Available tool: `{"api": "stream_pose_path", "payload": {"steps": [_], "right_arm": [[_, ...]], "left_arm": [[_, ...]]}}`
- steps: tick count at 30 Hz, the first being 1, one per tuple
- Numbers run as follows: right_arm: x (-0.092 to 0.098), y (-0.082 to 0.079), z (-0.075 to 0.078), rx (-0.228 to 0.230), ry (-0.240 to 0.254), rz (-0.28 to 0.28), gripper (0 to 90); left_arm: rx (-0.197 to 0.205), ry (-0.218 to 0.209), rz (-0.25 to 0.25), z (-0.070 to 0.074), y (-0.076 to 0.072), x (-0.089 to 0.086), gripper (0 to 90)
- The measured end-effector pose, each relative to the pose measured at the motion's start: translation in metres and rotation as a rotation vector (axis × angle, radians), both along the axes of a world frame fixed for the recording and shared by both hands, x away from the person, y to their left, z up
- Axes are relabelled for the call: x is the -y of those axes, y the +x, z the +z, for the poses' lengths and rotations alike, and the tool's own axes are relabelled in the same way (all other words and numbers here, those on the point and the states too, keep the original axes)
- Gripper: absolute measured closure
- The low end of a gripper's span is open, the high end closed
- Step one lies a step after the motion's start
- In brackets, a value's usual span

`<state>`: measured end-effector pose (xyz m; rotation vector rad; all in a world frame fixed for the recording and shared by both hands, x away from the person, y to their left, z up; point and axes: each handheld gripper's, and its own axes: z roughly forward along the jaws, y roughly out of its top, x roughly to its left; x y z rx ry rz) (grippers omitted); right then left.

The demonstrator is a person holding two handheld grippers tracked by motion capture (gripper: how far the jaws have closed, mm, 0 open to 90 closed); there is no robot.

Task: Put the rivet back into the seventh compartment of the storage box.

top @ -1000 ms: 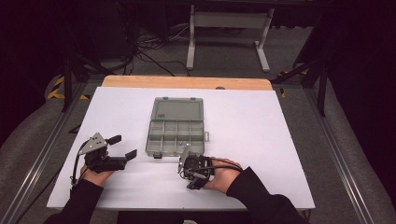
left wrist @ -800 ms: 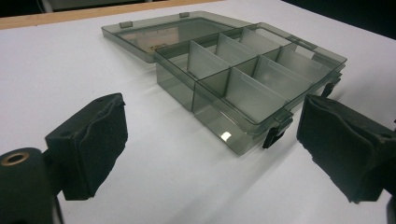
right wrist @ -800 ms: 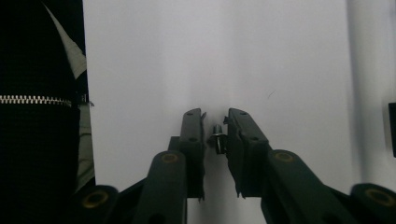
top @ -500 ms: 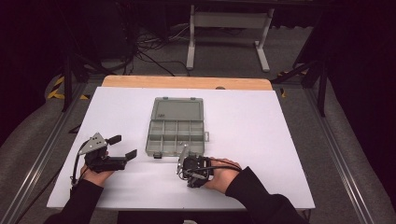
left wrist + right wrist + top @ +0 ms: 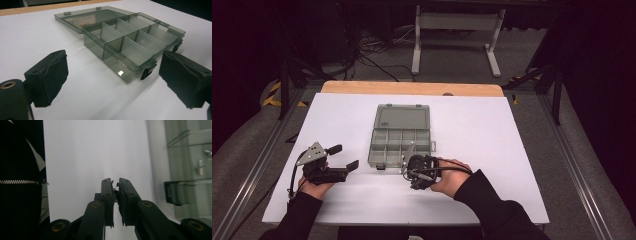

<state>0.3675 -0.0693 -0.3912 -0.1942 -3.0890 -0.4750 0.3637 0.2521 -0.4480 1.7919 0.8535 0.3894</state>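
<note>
1. My right gripper (image 5: pixel 114 185) has just been closing; its jaws now pinch a small dark bit I cannot identify.
2. My left gripper (image 5: pixel 343 156) rests near the bench's left edge, jaws wide apart.
3. The compartment box (image 5: pixel 402 135) lies open mid-bench, just beyond my right gripper.

Right claw (image 5: pixel 411 161) — jaws just closed, slightly raised

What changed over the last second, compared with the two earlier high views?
The right gripper has just been closing its jaws, now nearly together on something small and dark I cannot identify. Any other shift is too slight to tell. The left gripper stayed open on the table, and the compartment box lies open, unmoved.
</note>
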Motion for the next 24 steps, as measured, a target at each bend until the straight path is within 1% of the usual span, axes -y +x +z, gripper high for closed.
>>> {"api": "stream_pose_path", "payload": {"steps": [5, 11, 15, 18, 19, 24], "right_arm": [[0.0, 0.011, 0.013, 0.013, 0.022, -0.017, 82.3], [-0.003, 0.023, 0.024, 0.031, 0.042, -0.035, 82.4], [-0.006, 0.031, 0.029, 0.04, 0.048, -0.048, 82.4], [-0.007, 0.037, 0.03, 0.041, 0.047, -0.052, 82.4], [-0.007, 0.039, 0.031, 0.048, 0.043, -0.052, 82.4], [-0.008, 0.05, 0.033, 0.055, 0.045, -0.074, 82.4]], "left_arm": [[-0.002, 0.0, -0.002, 0.0, 0.0, 0.0, 9.2], [-0.006, 0.005, -0.006, 0.001, 0.0, -0.001, 9.2], [-0.005, 0.005, -0.006, 0.001, 0.0, -0.001, 9.2], [-0.005, 0.005, -0.006, 0.001, 0.0, -0.001, 9.2], [-0.003, 0.003, -0.004, 0.001, 0.0, -0.001, 9.1], [-0.005, 0.005, -0.006, 0.001, 0.0, -0.001, 9.1]]}}
